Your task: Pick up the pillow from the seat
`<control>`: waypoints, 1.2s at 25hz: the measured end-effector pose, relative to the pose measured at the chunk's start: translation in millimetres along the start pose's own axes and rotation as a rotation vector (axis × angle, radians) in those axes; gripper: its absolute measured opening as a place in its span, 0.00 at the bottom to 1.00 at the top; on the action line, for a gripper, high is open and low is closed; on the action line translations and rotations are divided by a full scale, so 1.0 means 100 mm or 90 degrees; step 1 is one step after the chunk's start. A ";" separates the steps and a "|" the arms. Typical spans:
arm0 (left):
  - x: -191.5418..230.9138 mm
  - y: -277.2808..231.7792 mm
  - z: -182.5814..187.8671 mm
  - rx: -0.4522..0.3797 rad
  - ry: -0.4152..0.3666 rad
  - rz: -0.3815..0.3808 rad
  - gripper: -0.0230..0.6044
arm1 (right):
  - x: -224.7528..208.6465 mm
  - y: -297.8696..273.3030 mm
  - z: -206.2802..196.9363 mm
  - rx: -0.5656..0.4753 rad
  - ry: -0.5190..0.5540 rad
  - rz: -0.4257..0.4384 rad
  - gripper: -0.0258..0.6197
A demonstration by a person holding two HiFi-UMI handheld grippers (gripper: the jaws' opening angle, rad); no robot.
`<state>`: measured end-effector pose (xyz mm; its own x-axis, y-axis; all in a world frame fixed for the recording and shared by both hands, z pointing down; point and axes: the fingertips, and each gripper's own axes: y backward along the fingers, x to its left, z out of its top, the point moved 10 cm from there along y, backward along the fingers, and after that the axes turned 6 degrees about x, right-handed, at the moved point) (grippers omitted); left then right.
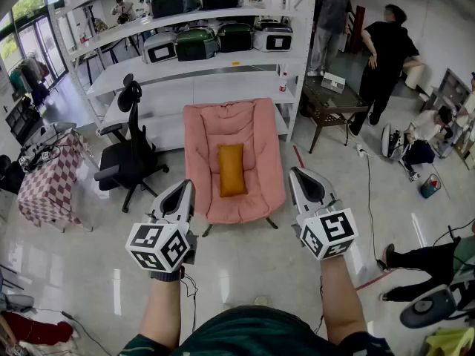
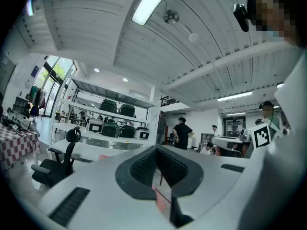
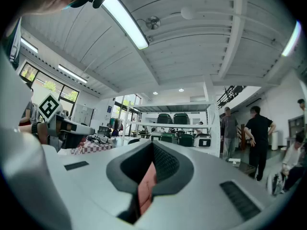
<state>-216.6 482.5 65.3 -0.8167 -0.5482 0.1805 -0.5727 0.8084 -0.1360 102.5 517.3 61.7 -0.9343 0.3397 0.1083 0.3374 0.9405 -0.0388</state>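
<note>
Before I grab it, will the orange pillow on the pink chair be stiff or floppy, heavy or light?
The pillow looks plump and soft, so it probably sags when pinched. Stuffed fabric is likely light. On the padded chair it should hardly slide.

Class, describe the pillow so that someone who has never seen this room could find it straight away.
Find the white shelving rack at the back; a wide pink padded chair stands right before it. On the middle of that chair lies the pillow, a small oblong cushion. Its mustard-orange colour sets it apart from the pink padding around it.
</note>
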 end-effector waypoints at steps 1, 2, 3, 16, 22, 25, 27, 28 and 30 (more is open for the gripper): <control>0.00 -0.01 0.01 0.000 -0.001 -0.001 0.04 | 0.00 0.00 0.01 0.000 0.000 -0.002 0.04; 0.01 -0.01 0.02 -0.001 -0.002 -0.002 0.04 | 0.00 0.00 0.01 0.000 0.000 -0.003 0.04; 0.01 -0.02 0.02 -0.002 -0.003 -0.003 0.04 | 0.00 0.00 0.01 0.000 0.001 -0.004 0.04; -0.03 0.01 0.03 -0.003 -0.003 -0.008 0.04 | 0.03 0.05 0.04 -0.002 0.008 -0.004 0.04; -0.06 0.05 0.00 -0.009 -0.011 -0.009 0.04 | 0.09 0.07 0.02 -0.016 -0.002 0.016 0.04; -0.09 0.04 0.02 -0.012 -0.013 -0.008 0.04 | 0.08 0.07 0.01 -0.020 -0.003 0.017 0.04; -0.09 0.03 0.03 -0.013 -0.014 -0.008 0.04 | 0.07 0.06 0.02 -0.023 -0.008 0.018 0.04; -0.10 0.03 0.03 -0.013 -0.014 -0.008 0.04 | 0.07 0.06 0.02 -0.024 -0.010 0.018 0.04; -0.12 0.03 0.02 -0.012 -0.015 -0.008 0.04 | 0.06 0.06 0.01 -0.025 -0.013 0.021 0.04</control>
<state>-208.8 490.9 60.9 -0.8106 -0.5636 0.1590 -0.5822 0.8049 -0.1150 98.9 525.1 61.4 -0.9245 0.3710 0.0879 0.3722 0.9282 -0.0030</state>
